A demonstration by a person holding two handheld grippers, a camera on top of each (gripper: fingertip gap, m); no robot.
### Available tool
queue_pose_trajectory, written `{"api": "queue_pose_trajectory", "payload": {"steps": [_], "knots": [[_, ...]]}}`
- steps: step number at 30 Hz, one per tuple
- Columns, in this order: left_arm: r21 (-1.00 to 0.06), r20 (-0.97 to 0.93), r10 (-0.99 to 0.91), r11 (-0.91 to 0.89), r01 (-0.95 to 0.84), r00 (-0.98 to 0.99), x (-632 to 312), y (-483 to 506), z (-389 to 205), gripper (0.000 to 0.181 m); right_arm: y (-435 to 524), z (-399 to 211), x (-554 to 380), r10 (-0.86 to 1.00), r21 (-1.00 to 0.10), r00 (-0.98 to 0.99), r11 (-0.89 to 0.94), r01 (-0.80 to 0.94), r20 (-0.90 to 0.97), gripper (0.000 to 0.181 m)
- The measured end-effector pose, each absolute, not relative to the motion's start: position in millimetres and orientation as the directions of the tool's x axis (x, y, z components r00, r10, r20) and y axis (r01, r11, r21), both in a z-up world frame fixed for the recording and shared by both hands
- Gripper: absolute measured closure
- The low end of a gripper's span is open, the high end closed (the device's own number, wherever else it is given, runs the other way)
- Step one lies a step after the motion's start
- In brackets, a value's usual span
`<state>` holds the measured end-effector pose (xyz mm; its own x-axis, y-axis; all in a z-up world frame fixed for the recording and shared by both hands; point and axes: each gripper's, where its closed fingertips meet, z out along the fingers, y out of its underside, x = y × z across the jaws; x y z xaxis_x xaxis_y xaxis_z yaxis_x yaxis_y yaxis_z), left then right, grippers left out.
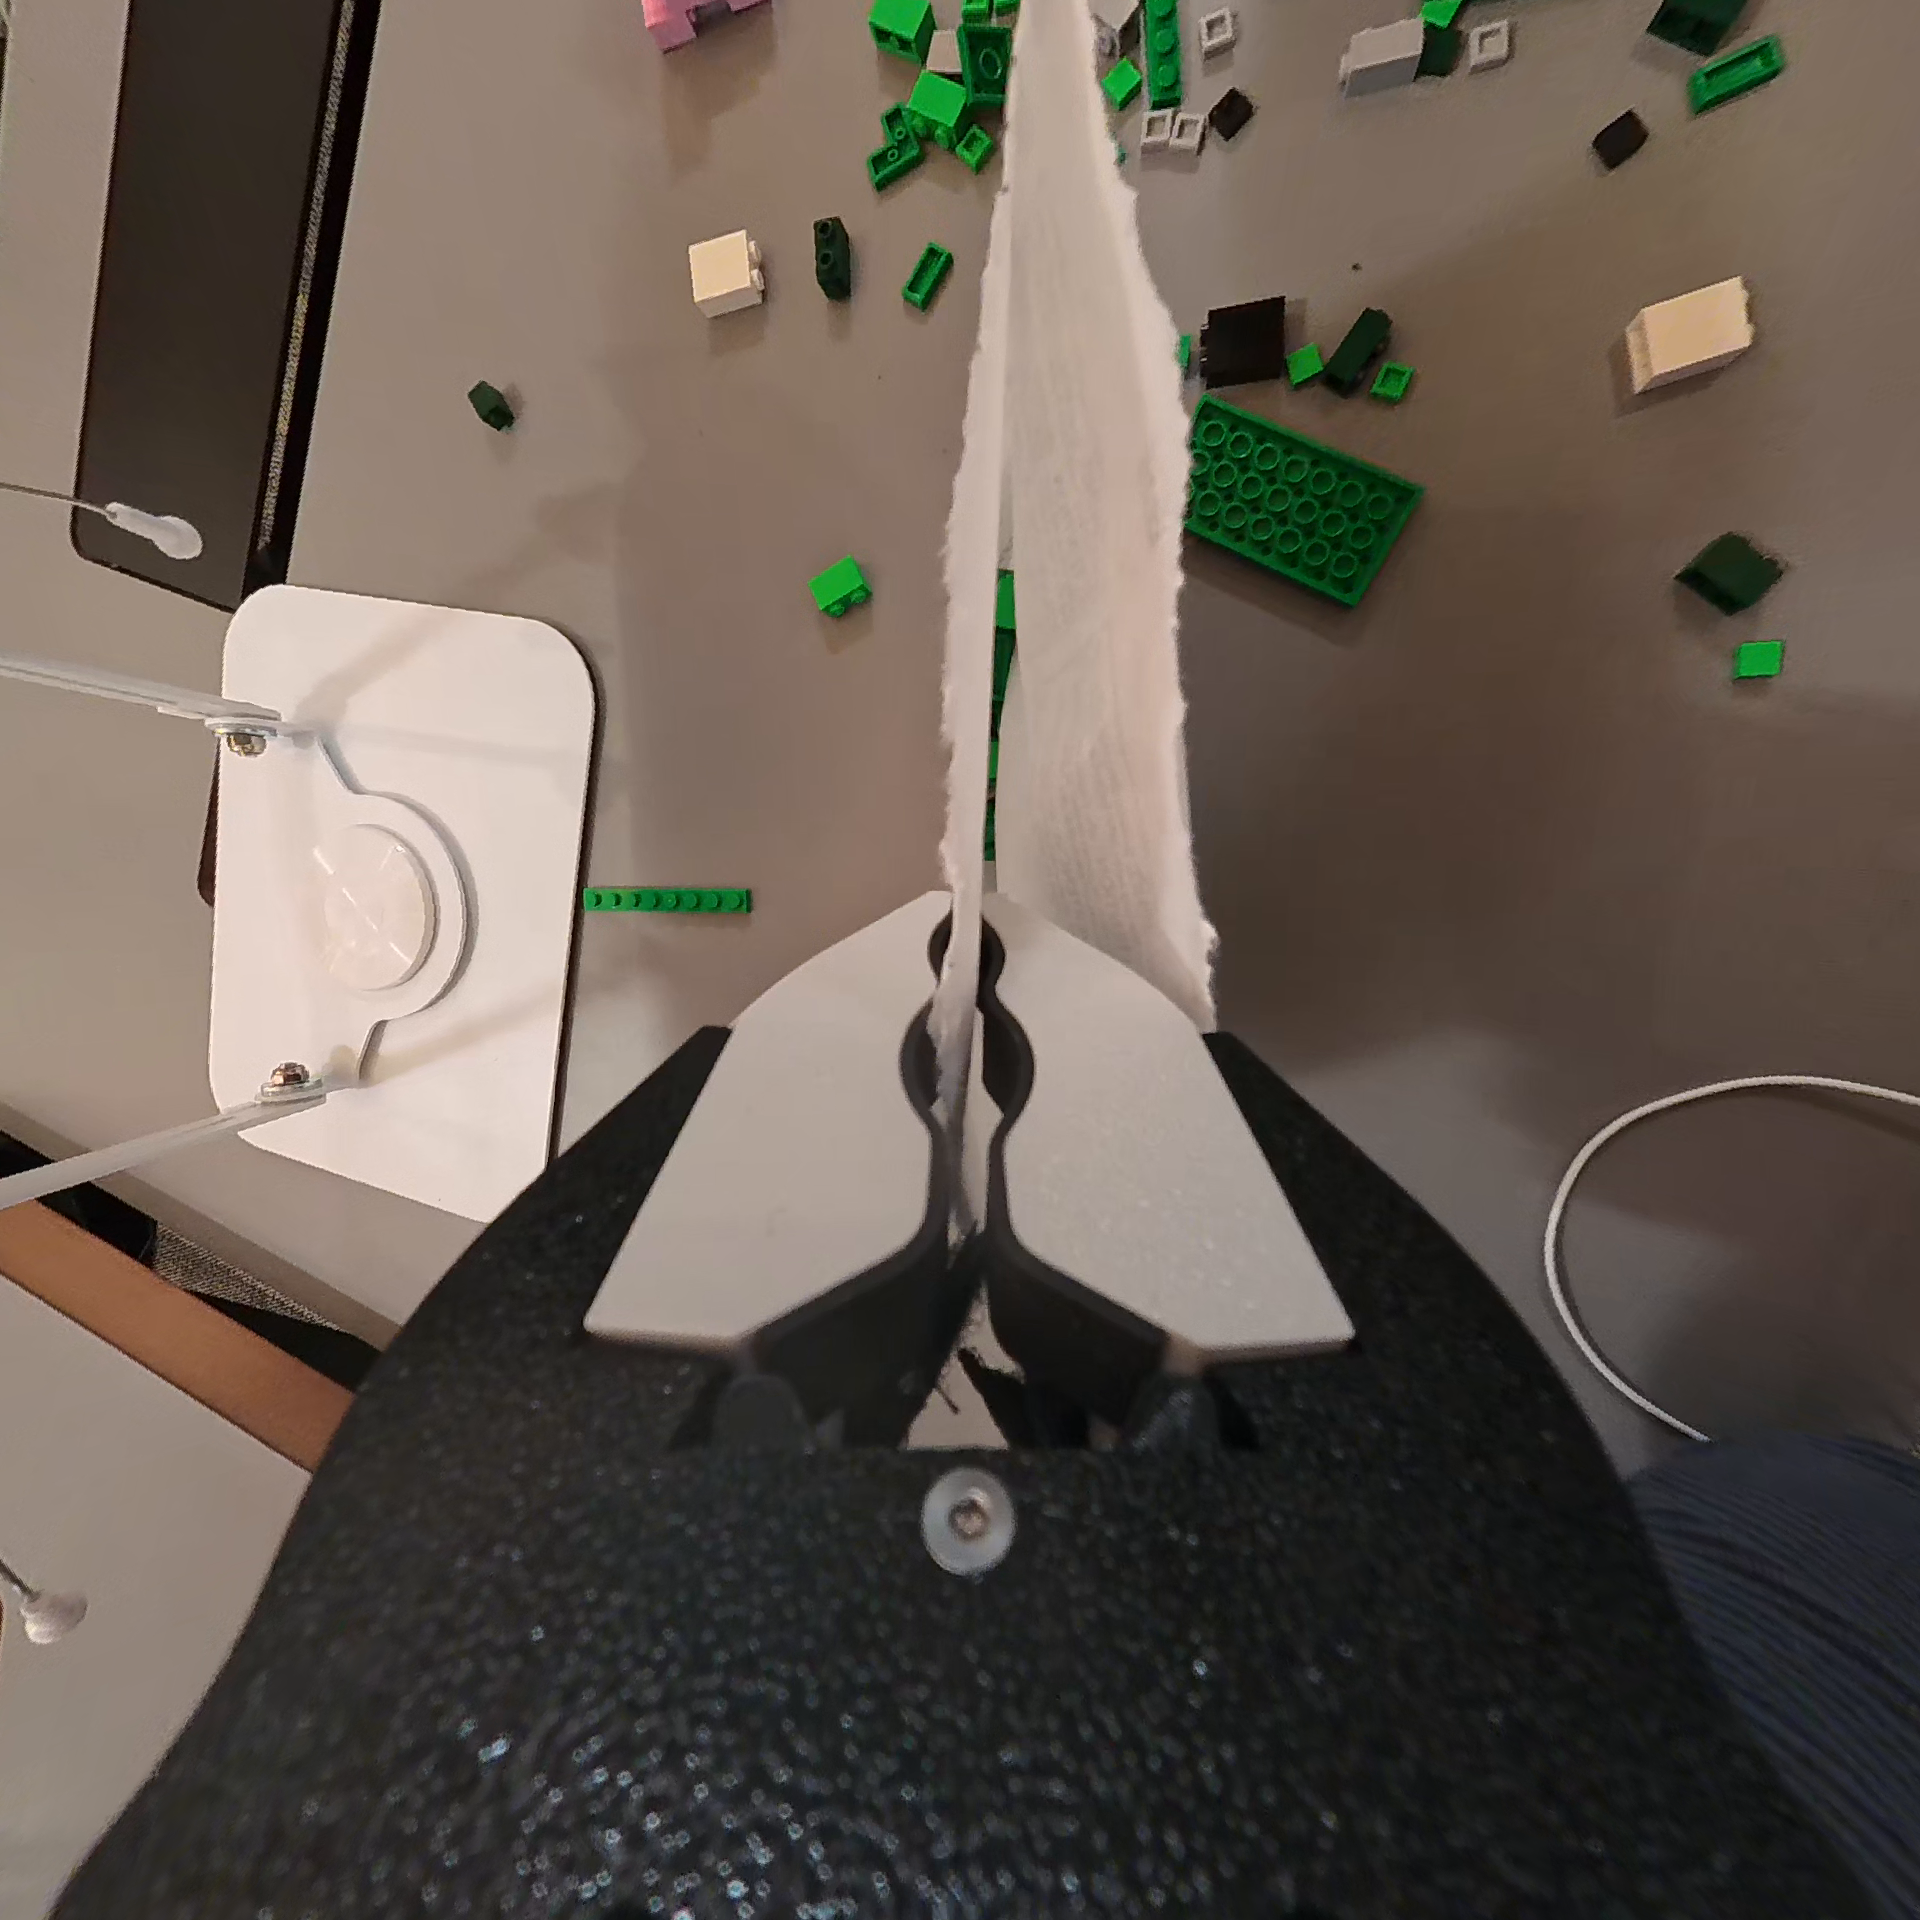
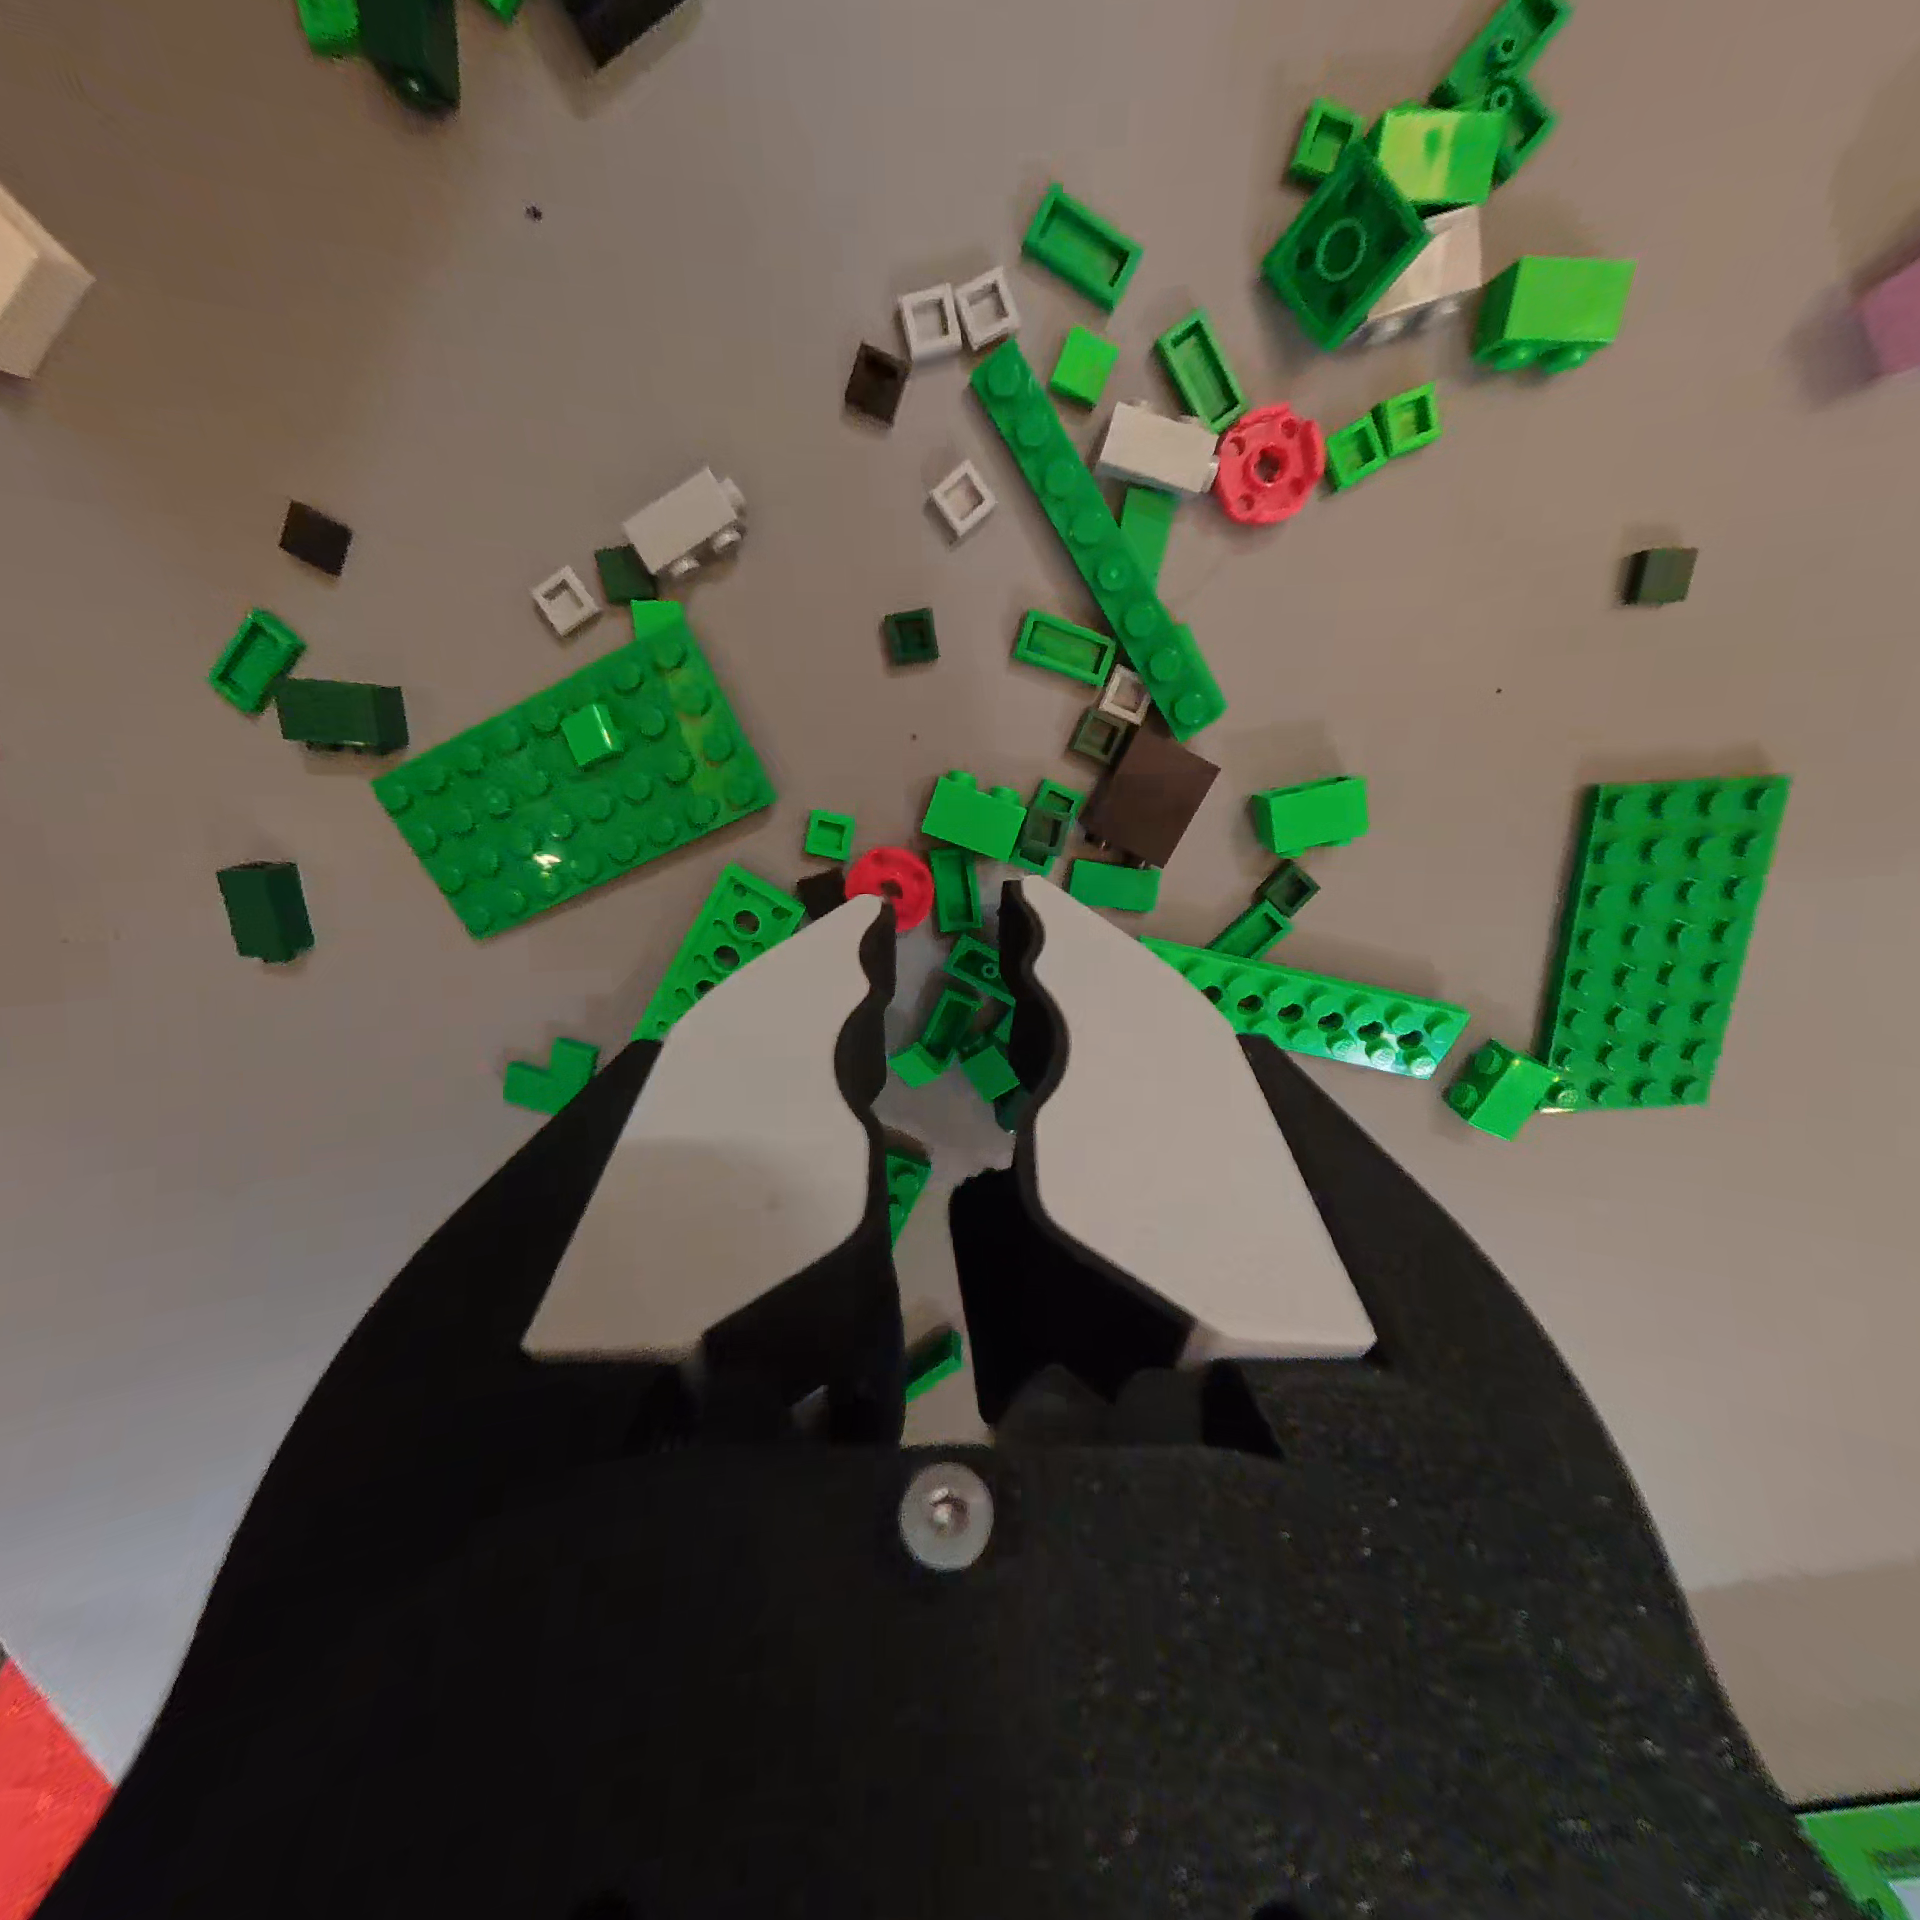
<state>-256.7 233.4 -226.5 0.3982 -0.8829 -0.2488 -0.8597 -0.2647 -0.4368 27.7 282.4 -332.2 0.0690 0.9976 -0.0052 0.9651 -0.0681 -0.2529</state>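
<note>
Left gripper (image 1: 966, 935) is pinched tight on a white paper sheet (image 1: 1081, 540). Sheet's long axis runs straight out from the tips, away from cam, over the grey table (image 1: 644, 436). Landmark = big green studded plate (image 1: 1299, 509): it lies just right of the sheet, w/ loose bricks scattered beyond.

Right gripper (image 2: 945, 909) is slightly spread, holding nothing. It hovers above a clump of small green bricks (image 2: 961, 1023), w/ a red round piece (image 2: 890, 883) at its left tip.
</note>
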Motion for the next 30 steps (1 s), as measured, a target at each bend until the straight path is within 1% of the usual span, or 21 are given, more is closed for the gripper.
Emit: {"api": "queue_pose_trajectory", "payload": {"steps": [4,7,10,14,18,26,30], "knots": [[-0.436,-0.249,-0.884,-0.263,-0.861,0.396,-256,233,-226,0.181,284,-333,31,0.999,-0.206,0.038,-0.042,0.978,-0.02,0.162],[-0.435,-0.249,-0.885,-0.262,-0.862,0.394,-256,233,-226,0.181,287,-331,36,0.999,-0.168,0.031,-0.032,0.985,-0.013,0.167],[-0.434,-0.25,-0.885,-0.26,-0.863,0.393,-256,232,-226,0.181,298,-327,35,0.998,-0.178,0.048,-0.041,0.983,0.032,0.167],[-0.432,-0.25,-0.886,-0.258,-0.864,0.39,-255,232,-226,0.181,309,-329,34,0.995,-0.168,0.079,-0.068,0.983,0.061,0.154],[-0.431,-0.251,-0.887,-0.256,-0.865,0.387,-254,231,-226,0.181,315,-330,31,0.994,-0.184,0.097,-0.085,0.979,0.059,0.157],[-0.431,-0.249,-0.888,-0.256,-0.865,0.387,-255,231,-226,0.181,312,-337,30,0.991,-0.144,0.131,-0.13,0.981,-0.007,0.157],[-0.432,-0.249,-0.888,-0.255,-0.865,0.386,-254,230,-226,0.181,312,-337,29,0.99,-0.144,0.14,-0.14,0.98,-0.012,0.165]]}}
